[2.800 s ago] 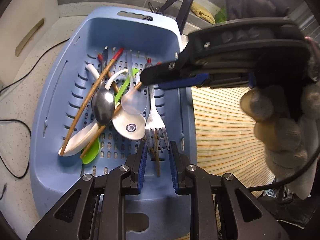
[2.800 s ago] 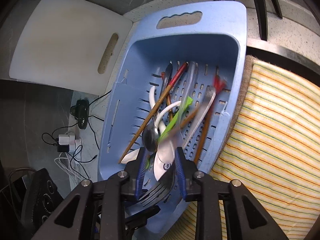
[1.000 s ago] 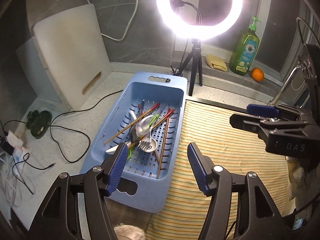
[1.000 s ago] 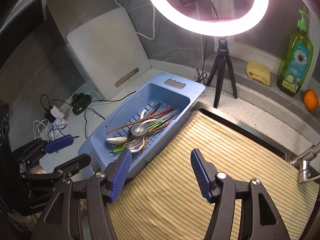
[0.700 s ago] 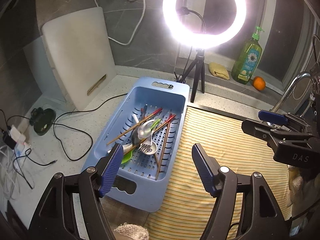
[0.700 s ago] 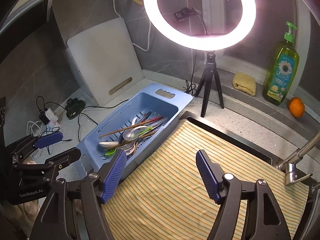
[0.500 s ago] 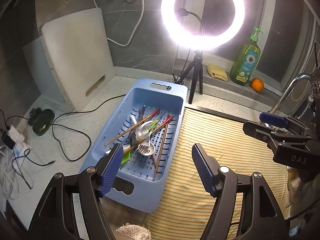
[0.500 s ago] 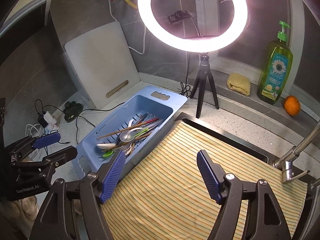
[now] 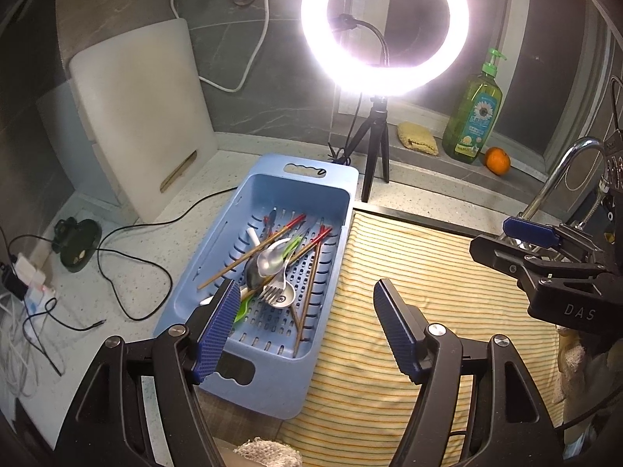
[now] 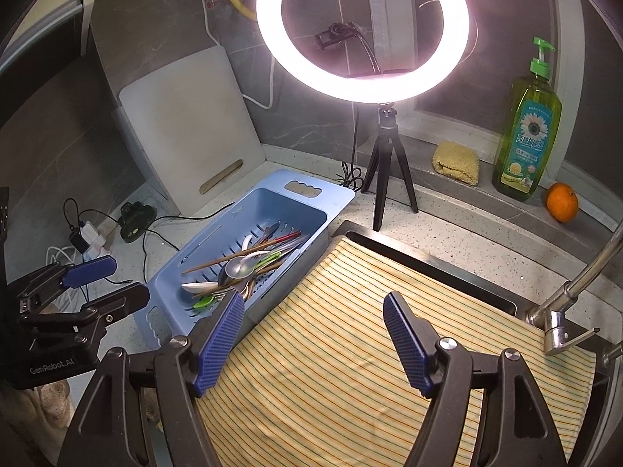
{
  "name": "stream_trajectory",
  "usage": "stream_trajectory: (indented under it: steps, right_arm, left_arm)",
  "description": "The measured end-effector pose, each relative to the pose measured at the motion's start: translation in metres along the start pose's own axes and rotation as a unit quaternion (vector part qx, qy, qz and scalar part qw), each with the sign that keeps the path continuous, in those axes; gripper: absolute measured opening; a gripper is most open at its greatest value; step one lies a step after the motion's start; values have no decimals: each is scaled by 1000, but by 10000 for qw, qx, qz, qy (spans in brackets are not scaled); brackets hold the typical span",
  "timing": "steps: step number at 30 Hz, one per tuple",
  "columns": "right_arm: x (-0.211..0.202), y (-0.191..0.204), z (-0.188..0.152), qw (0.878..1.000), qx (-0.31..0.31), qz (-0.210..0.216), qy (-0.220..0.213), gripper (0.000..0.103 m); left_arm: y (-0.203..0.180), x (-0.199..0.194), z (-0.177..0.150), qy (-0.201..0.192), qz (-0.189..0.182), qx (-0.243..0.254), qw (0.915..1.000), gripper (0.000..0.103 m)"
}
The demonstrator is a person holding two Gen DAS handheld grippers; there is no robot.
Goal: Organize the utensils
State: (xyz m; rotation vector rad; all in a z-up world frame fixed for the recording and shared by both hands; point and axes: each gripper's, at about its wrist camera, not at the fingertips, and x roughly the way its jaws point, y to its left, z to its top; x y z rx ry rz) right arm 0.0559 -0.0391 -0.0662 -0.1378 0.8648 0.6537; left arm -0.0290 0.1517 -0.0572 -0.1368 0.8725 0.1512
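A blue slotted basket (image 9: pixel 327 179) sits on the counter and holds a loose pile of utensils: metal spoons (image 9: pixel 268 260), a fork (image 9: pixel 272 292), wooden chopsticks (image 9: pixel 307 292) and a green plastic spoon. It also shows in the right wrist view (image 10: pixel 311 198). My left gripper (image 9: pixel 307 327) is open and empty, held high above the basket's near end. My right gripper (image 10: pixel 313 336) is open and empty above the striped cloth (image 10: pixel 370 369), to the right of the basket. Each gripper shows in the other's view, the right one (image 9: pixel 545 253) and the left one (image 10: pixel 78 288).
A lit ring light on a tripod (image 9: pixel 373 155) stands behind the basket. A white cutting board (image 9: pixel 144 116) leans on the wall at left. Cables and a charger (image 9: pixel 31 280) lie on the counter. Soap bottle (image 10: pixel 525 132), sponge (image 10: pixel 455 163), orange (image 10: pixel 560 202) and tap (image 10: pixel 576 284) are at right.
Both grippers were shut down in the basket among the utensils; they have since opened, pulled back and risen high above it. In the last half second little has moved.
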Motion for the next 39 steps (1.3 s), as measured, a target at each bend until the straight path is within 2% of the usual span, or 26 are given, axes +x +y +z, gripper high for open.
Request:
stream_trajectory:
  steps: [39]
  right_arm:
    - [8, -17, -5, 9998, 128, 48, 131, 70]
  left_arm:
    - [-10, 4, -2, 77, -21, 94, 9999, 72]
